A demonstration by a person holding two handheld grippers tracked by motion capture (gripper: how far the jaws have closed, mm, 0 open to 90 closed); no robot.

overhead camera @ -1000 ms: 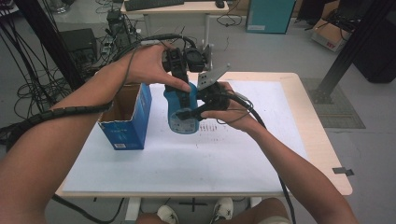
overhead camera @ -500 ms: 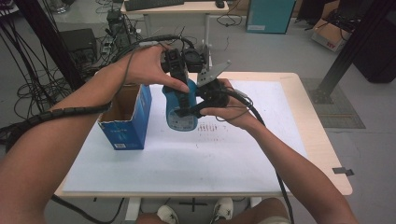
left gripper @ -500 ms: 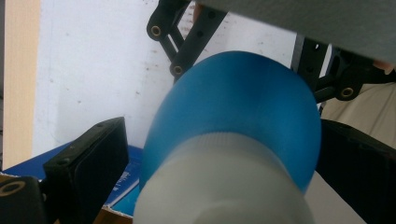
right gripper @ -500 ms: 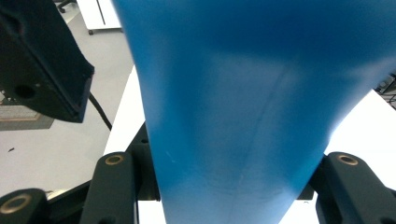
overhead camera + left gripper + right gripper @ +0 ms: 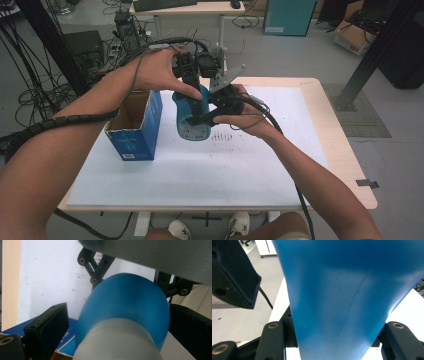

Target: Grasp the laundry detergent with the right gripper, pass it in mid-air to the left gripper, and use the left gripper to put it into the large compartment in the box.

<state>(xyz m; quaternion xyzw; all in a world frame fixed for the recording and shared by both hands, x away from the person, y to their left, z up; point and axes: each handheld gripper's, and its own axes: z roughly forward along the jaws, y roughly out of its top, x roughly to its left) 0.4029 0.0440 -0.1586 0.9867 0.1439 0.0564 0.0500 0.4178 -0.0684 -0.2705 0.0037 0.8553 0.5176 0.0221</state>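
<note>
A blue bottle (image 5: 191,126) with a white cap is held upright above the table, its base down. My right gripper (image 5: 201,119) comes in from the right and is shut on the bottle's blue body (image 5: 342,302). My left gripper (image 5: 192,97) points down over the bottle's top. In the left gripper view its jaws flank the blue shoulder (image 5: 125,305). The right jaw lies against the shoulder, and a narrow gap shows beside the left jaw. The bottle's lower half is hidden in both gripper views.
An open blue cardboard box (image 5: 135,131) stands left of the bottle on the white sheet (image 5: 200,172) covering the wooden table (image 5: 345,150). Cables trail from both grippers. Desks, boxes and a black frame stand beyond the table's far edge.
</note>
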